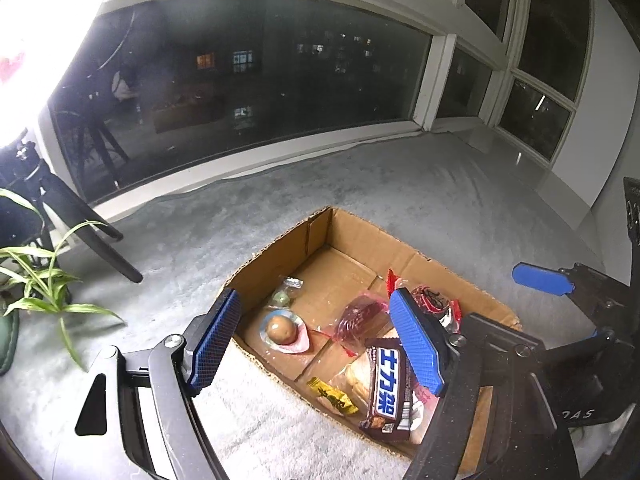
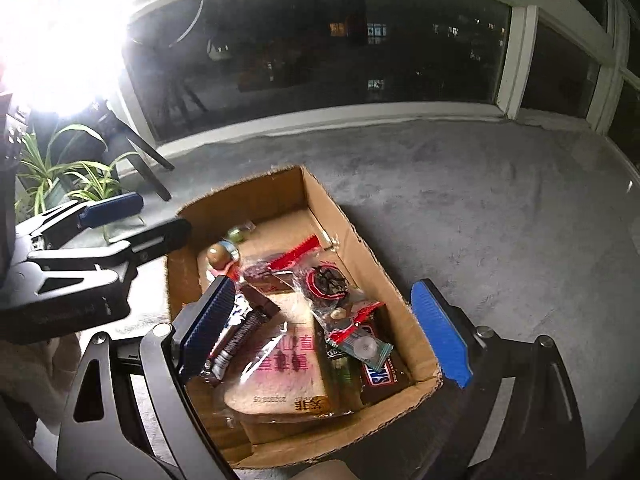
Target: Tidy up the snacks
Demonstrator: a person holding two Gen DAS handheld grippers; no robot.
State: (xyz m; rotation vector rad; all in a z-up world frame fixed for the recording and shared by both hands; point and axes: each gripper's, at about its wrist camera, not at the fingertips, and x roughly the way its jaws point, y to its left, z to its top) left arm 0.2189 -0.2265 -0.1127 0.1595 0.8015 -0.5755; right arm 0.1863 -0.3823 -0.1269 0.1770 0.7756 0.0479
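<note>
An open cardboard box (image 1: pixel 276 248) (image 2: pixel 248 196) stands on grey carpet and holds several snacks. Inside lie a packed egg (image 1: pixel 282 330) (image 2: pixel 219 255), a green candy (image 1: pixel 282 298), a red-wrapped snack (image 1: pixel 360 314), a brown chocolate bar (image 1: pixel 388 388), a small yellow packet (image 1: pixel 332 396), a bagged bread slice (image 2: pixel 280 372) and a Snickers bar (image 2: pixel 382 376). My left gripper (image 1: pixel 316 336) is open and empty above the box's near edge. My right gripper (image 2: pixel 324 332) is open and empty above the box; it also shows in the left wrist view (image 1: pixel 540 280).
A leafy plant (image 1: pixel 36 276) (image 2: pixel 68 168) and black tripod legs (image 1: pixel 100 240) stand at the left. A large dark window (image 1: pixel 240 80) runs along the back. Grey carpet (image 1: pixel 440 200) surrounds the box.
</note>
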